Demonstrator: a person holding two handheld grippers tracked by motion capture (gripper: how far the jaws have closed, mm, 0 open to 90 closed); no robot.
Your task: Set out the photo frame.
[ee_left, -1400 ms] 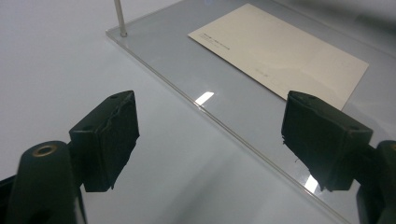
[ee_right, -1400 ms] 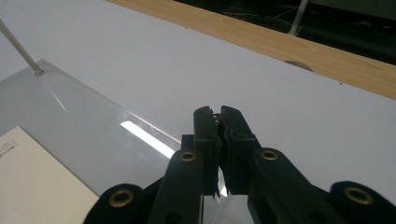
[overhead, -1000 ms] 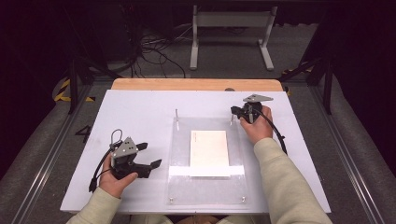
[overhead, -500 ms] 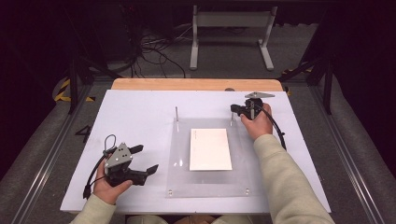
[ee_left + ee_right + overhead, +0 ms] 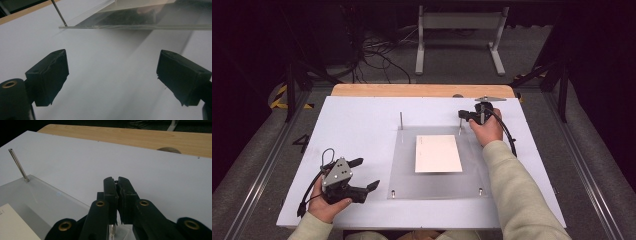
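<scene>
One clear square acrylic plate (image 5: pixel 438 161) lies flat at the middle of the white surface (image 5: pixel 362 125). On it rests one white rectangular card (image 5: pixel 438 153), centred. Two thin upright metal pins stand at the plate's far corners: left pin (image 5: pixel 401 120), right pin (image 5: pixel 460 126); two short studs (image 5: pixel 393 192) mark its near corners. Right tool (image 5: pixel 464 116), one, jaws pressed together, pinching the right pin at the plate's far right corner. Left tool (image 5: pixel 367 174), one, jaws spread wide, empty, left of the plate's near edge with bare surface between.
</scene>
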